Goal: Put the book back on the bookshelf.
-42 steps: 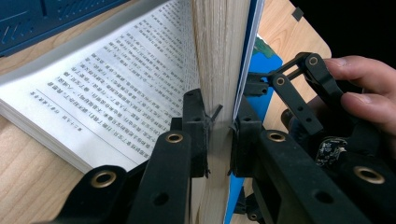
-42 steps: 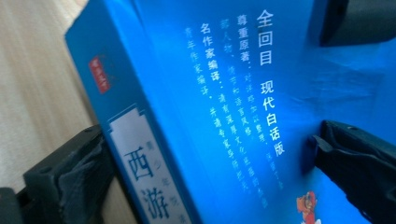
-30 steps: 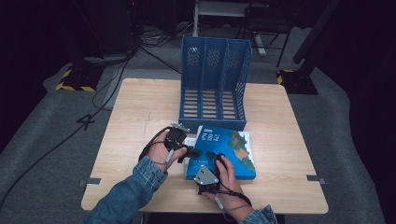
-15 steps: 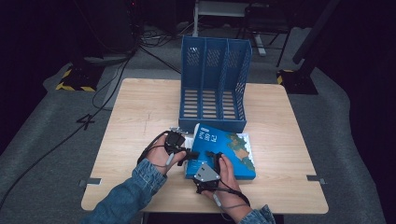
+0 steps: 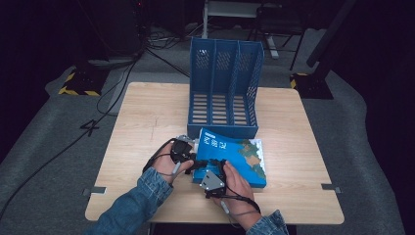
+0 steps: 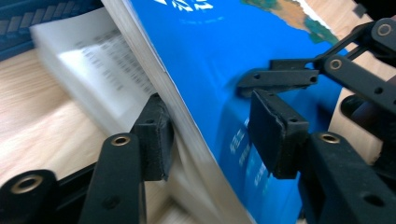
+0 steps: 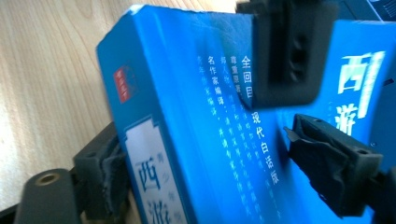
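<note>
R gripper (image 5: 215,172) at near edge of blue book (image 5: 234,155): jaws just closing, straddle spine, not clearly clamped. L gripper (image 5: 188,155) at book's left edge: jaws just opening, half open round cover. Book lies on tabletop (image 5: 147,117); blue file rack (image 5: 225,88) behind, slots unfilled. Shelving prob. left.
</note>
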{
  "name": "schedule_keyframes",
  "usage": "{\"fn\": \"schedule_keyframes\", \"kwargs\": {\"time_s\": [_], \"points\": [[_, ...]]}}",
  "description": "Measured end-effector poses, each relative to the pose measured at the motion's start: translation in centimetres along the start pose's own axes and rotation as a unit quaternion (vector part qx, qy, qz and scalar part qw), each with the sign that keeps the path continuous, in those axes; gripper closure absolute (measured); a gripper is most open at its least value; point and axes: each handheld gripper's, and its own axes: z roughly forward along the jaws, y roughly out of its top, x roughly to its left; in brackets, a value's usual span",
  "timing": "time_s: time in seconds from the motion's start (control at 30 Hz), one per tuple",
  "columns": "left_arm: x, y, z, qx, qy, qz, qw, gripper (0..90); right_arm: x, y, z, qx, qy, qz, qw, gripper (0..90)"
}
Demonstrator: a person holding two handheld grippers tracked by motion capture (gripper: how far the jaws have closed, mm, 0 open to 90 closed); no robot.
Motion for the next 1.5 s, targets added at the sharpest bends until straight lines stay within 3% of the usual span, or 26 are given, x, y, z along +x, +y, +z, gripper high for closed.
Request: {"fn": "schedule_keyframes", "kwargs": {"time_s": [0.1,0.17,0.27,0.37,0.47,0.63,0.77,0.8,0.87,1.17,1.27,1.5], "points": [[0.5,0.0,-0.4,0.002,0.013,-0.001,0.9999,48.7,-0.1,0.1,0.1,0.008,-0.003,-0.018,0.9998,25.2],[0.7,0.0,-0.6,0.001,0.01,-0.007,0.9999,48.7,-0.2,0.3,0.0,0.019,0.003,-0.033,0.9993,27.8],[0.9,0.0,-1.3,-0.015,-0.012,-0.022,0.9996,49.3,0.1,0.6,-0.2,0.028,0.018,-0.06,0.9977,39.7],[1.1,0.1,-2.2,-0.035,-0.009,-0.025,0.999,48.6,0.0,0.9,-0.4,0.027,0.01,-0.054,0.9981,44.2],[1.9,-0.1,-3.2,-0.056,0.004,-0.032,0.9979,48.6,-0.4,1.1,-0.7,0.029,0.02,-0.062,0.9975,48.8],[3.1,-0.5,-4.0,-0.069,0.019,-0.049,0.9962,48.6,-1.0,1.6,-1.5,0.025,0.022,-0.061,0.9976,55.9],[4.0,-0.9,-4.3,-0.073,0.043,-0.051,0.995,48.0,-1.7,1.8,-2.1,0.019,0.027,-0.05,0.9982,57.8],[4.6,-1.2,-4.4,-0.071,0.065,-0.048,0.9942,47.7,-2.4,1.9,-2.4,0.015,0.037,-0.036,0.9986,58.1],[5.3,-1.6,-4.4,-0.067,0.08,-0.052,0.9932,47.7,-2.8,1.9,-2.6,0.011,0.037,-0.021,0.9991,58.4],[7.7,-2.9,-4.1,-0.049,0.112,-0.072,0.9899,47.7,-5.2,2.8,-4.1,0.006,0.06,0.013,0.9981,60.7],[8.3,-3.3,-3.9,-0.04,0.121,-0.073,0.9891,47.7,-5.9,2.9,-4.7,0.004,0.061,0.018,0.998,61.2],[9.3,-3.8,-3.8,-0.038,0.136,-0.071,0.9875,47.6,-7.8,3.3,-6.1,-0.007,0.065,0.054,0.9964,61.7]]}}
